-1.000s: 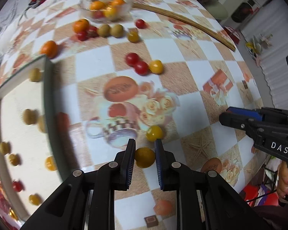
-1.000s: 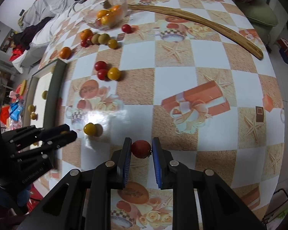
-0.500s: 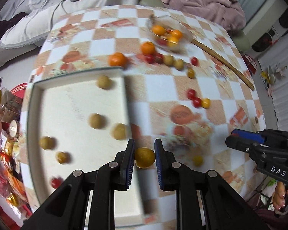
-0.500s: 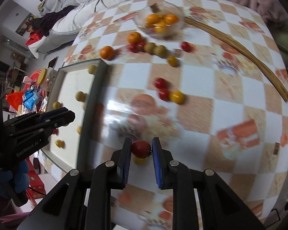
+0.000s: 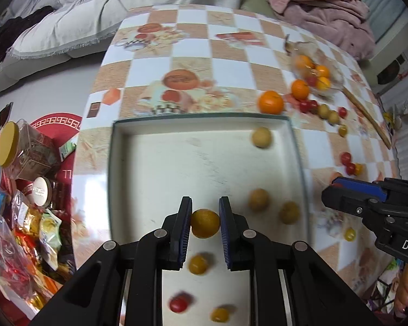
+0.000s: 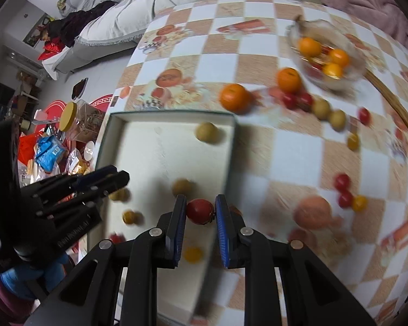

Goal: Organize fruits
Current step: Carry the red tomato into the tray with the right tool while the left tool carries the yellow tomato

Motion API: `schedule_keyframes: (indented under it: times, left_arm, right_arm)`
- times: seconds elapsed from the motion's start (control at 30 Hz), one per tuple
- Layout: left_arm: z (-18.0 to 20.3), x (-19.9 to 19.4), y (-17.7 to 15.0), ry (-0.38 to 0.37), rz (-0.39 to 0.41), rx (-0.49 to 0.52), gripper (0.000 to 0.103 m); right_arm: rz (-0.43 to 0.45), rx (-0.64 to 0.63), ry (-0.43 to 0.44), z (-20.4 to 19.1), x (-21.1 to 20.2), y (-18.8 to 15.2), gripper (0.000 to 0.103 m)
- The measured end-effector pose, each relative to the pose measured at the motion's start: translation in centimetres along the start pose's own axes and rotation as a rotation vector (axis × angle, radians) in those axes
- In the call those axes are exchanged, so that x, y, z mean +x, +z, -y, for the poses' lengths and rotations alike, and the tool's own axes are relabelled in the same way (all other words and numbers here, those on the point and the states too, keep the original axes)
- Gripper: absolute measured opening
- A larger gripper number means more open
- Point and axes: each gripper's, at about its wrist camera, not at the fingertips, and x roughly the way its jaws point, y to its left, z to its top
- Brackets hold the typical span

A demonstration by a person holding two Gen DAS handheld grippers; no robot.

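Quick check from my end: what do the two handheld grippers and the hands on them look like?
Both grippers are matte black plastic with silver screws at the finger joints and ribbed blue pads inside the fingers. The left gripper shows faint white lettering on its body in the right wrist view, held in a blue glove with a pink cuff. The right gripper carries white letters "DAS". No cables are visible.
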Motion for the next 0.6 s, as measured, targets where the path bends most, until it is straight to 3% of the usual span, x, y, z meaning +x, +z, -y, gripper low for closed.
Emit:
schedule_keyframes:
  times: [0.23, 0.6]
  left_arm:
    - [-1.8, 2.2, 1.0, 0.017, -0.010, -0.005, 0.022]
    - [-2.3, 4.4, 1.3, 0.041, -0.044, 0.000, 0.022]
  right_arm:
    - [-0.031, -0.005, -0.015, -2.0, 3.4, 2.6, 0.024]
    - [-0.068, 0.017, -0.057, -1.5, 6.6, 4.3, 0.024]
